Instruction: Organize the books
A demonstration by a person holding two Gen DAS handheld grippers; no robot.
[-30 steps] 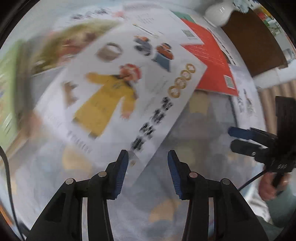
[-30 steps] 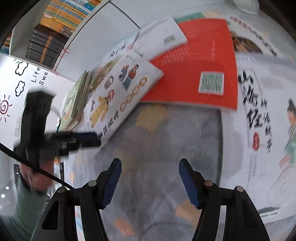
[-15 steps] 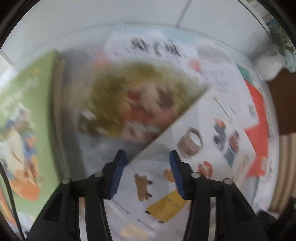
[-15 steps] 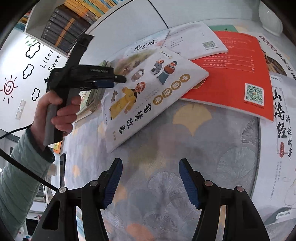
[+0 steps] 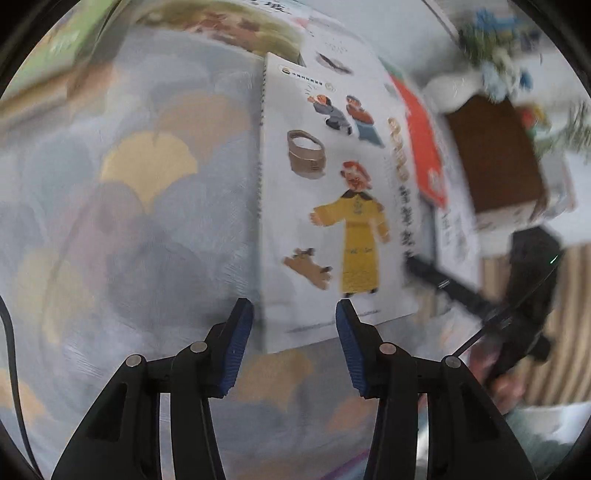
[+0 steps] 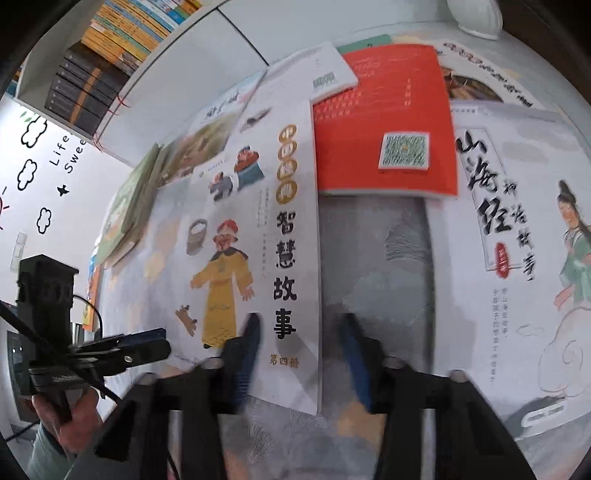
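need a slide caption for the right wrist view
Right gripper closing over the near edge of the yellow-robed-figure book, beside the red book, with the left gripper alongside.

Loose books on the patterned cloth: six countable, among them one red book [image 6: 384,122] and one yellow-robed storybook [image 6: 258,236]. Grippers: two. Vases: one white vase [image 6: 476,18].

Soft, even daylight is filling both pictures, with no hard shadows or glare. The left wrist picture is looking smeary all over, worst toward one o'clock. In the right wrist picture the two black gripper fingers with blue pads [image 6: 301,354] are blurring at six o'clock. Round lenses are bending everything, and the corners are going black.
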